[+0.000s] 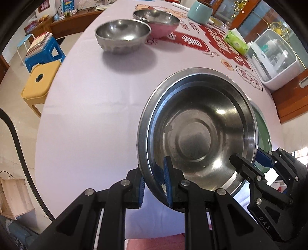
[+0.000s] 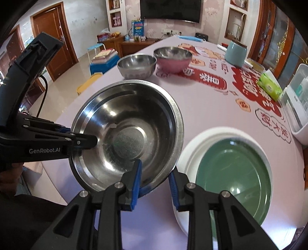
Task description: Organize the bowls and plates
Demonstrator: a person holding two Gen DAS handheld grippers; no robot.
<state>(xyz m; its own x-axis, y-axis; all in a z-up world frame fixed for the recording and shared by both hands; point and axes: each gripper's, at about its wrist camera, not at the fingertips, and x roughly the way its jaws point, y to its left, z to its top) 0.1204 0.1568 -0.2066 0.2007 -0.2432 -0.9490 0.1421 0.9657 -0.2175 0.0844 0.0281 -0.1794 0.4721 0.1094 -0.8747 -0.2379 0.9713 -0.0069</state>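
Observation:
Both grippers hold one wide steel bowl (image 1: 194,134) (image 2: 125,138) tilted above the lilac tablecloth (image 1: 92,119). My left gripper (image 1: 155,184) (image 2: 84,141) is shut on its near-left rim, one blue pad inside and one outside. My right gripper (image 2: 155,180) (image 1: 250,159) has the bowl's right rim between its pads, which look pressed on it. Just to the right, a green plate (image 2: 231,173) (image 1: 263,125) lies on a white plate (image 2: 189,152), partly hidden behind the bowl in the left wrist view. A smaller steel bowl (image 1: 123,36) (image 2: 136,65) and a pink bowl (image 1: 161,28) (image 2: 173,65) stand farther back.
A teal jar (image 1: 200,11) (image 2: 235,52), a green tissue pack (image 1: 235,41) (image 2: 269,87) and a white lidded box (image 1: 273,57) (image 2: 298,107) line the table's right side. Yellow (image 1: 41,80) and blue (image 1: 44,55) stools stand off the table's left edge.

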